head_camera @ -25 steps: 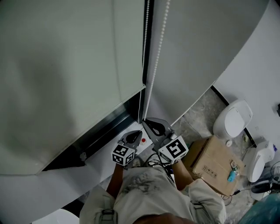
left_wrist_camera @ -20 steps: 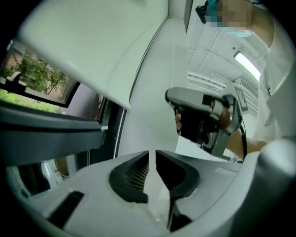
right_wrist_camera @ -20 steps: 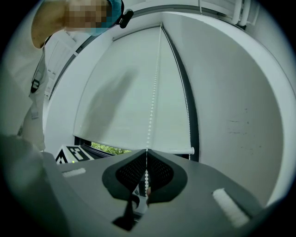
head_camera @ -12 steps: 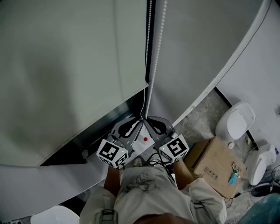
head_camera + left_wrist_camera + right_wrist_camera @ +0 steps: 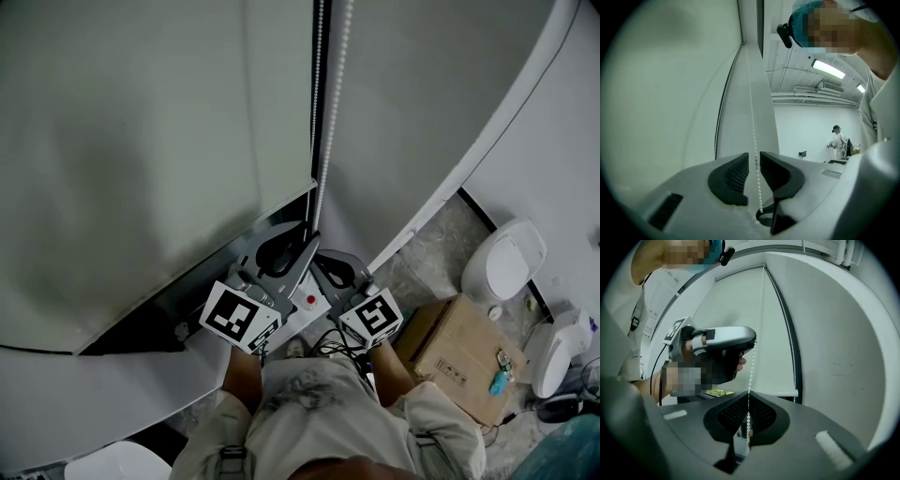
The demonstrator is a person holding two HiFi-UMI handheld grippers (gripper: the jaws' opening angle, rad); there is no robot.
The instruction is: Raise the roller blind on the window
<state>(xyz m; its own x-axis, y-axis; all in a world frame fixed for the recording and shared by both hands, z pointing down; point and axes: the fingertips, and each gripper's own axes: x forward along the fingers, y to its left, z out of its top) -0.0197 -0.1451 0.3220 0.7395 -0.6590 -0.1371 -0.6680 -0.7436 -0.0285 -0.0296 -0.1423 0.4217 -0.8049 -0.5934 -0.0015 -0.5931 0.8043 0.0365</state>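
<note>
- Head view: the roller blind [image 5: 141, 159] hangs as a broad pale sheet over the window at the left. It covers nearly all of the window, with a dark strip of frame [image 5: 225, 267] showing under its bottom edge.
- Right of the blind is a plain pale wall [image 5: 422, 112], and below that a mottled stone floor [image 5: 433, 242].
- The bead chain [image 5: 336, 112] hangs just beside the blind's right edge. Its long axis is vertical, running from the top of the view straight down to the two grippers.
- The left gripper [image 5: 305, 242] is the farther, higher one on the chain, and the right gripper [image 5: 321, 261] is close beneath it.
- Left gripper view: the jaws stand a narrow gap apart. The chain [image 5: 751, 122] runs up between the ribbed pads, and neither pad visibly presses on it.
- Right gripper view: the jaws are closed together on the chain [image 5: 757, 324], which passes through their meeting tips and rises straight above them.
- The same view shows the left gripper [image 5: 722, 341] held in a hand [image 5: 737, 364] higher on the chain. The blind's bottom rail [image 5: 776, 393] lies level, with a sliver of green outdoors [image 5: 715, 392] under it.
- On the floor to the right sits a cardboard box [image 5: 459, 361], with a white lidded object [image 5: 502, 258] beyond it.
- Left gripper view also shows a ceiling light [image 5: 829, 69] and a distant person [image 5: 838, 140] across the room.
</note>
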